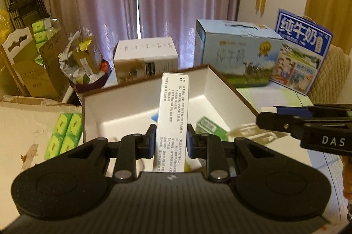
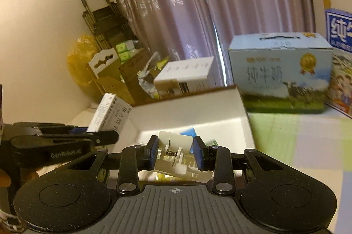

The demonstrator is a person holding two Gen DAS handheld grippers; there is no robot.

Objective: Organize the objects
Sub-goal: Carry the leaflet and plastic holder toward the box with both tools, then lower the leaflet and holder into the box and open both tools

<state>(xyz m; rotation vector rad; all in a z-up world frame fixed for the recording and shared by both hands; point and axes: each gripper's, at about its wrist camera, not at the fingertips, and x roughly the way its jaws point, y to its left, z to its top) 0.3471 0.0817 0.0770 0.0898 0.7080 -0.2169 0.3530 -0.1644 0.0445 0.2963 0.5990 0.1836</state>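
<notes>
While both hands hang over the open white box (image 1: pixel 140 99) on the bench (image 2: pixel 297 135), each load looks a little precarious. The left gripper (image 1: pixel 170 141) has its fingers (image 1: pixel 150 141) drawn in narrow on a tall white medicine carton (image 1: pixel 172 115), pinched low down, so most of its length stands free above the pads; a knock against the box wall could lever it out or swing it round. The right gripper (image 2: pixel 176 154) has its fingers (image 2: pixel 199 156) closed on a clear plastic clip (image 2: pixel 176 157) with a small spring, held askew. That slick, springy piece could squirt out sideways, or land beyond the rim.

With both grippers crowding one box, they could bump each other over it.

Inside the box I can only half make out a green packet (image 1: pixel 209 126) and a blue scrap (image 2: pixel 189 132), both blurred and partly behind the grippers. What else lies on the box floor is hidden, so perhaps there is less room than it seems.
</notes>
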